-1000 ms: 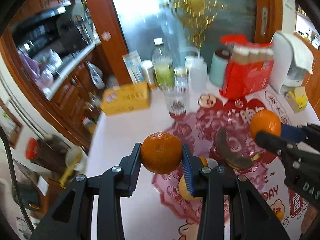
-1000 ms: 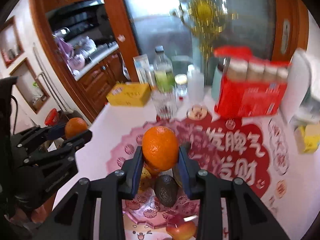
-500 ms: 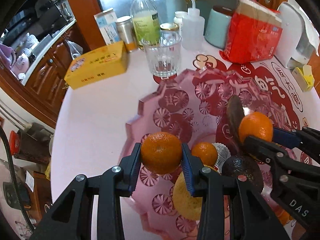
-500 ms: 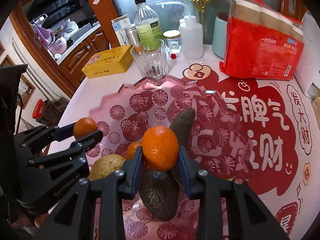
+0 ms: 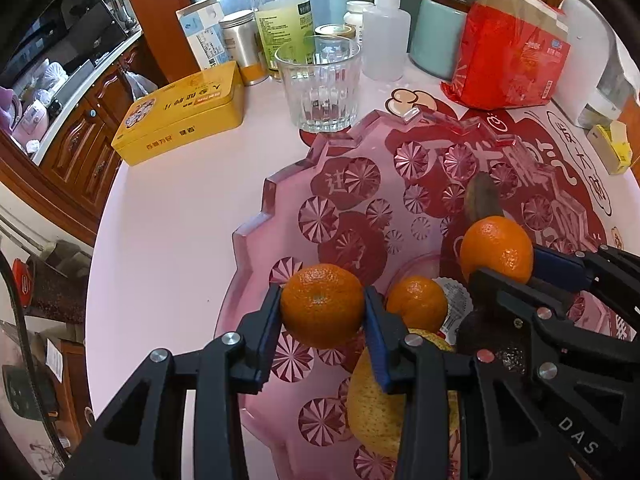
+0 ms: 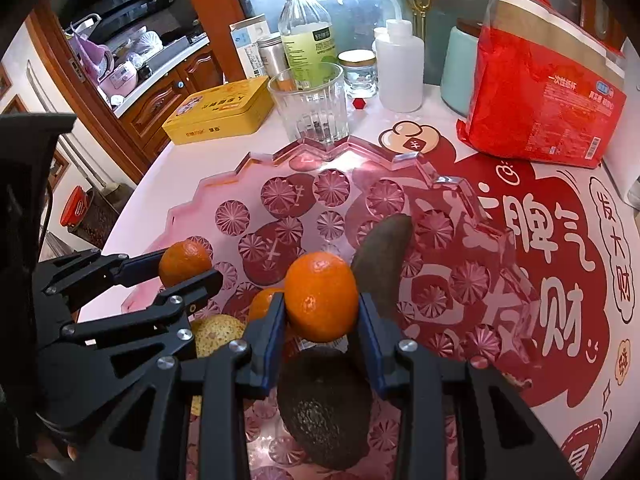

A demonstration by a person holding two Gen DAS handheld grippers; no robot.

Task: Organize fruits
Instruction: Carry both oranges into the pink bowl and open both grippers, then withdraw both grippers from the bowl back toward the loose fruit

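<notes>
My left gripper [image 5: 322,306] is shut on an orange mandarin [image 5: 322,305] and holds it over the left part of a pink scalloped glass tray [image 5: 280,184]. My right gripper [image 6: 321,302] is shut on a second mandarin [image 6: 321,296] above the tray [image 6: 224,184]. In the tray lie a third mandarin [image 5: 417,303], a yellow pear [image 5: 376,404], a dark avocado [image 6: 324,404] and a brownish long fruit [image 6: 380,256]. The left gripper with its mandarin [image 6: 185,262] also shows at the left of the right wrist view. The right gripper's mandarin [image 5: 496,249] shows in the left wrist view.
Behind the tray stand a ribbed glass [image 5: 320,84], a yellow tin [image 5: 180,112], a juice bottle [image 5: 284,12], a squeeze bottle [image 5: 386,46], a teal canister [image 5: 436,36] and a red pack of cups [image 5: 516,56]. The table edge [image 5: 100,240] drops off at the left.
Both grippers have come down and forward over the tray, each still holding its mandarin. The tray and its fruit now fill the views; the two grippers are closer together.
</notes>
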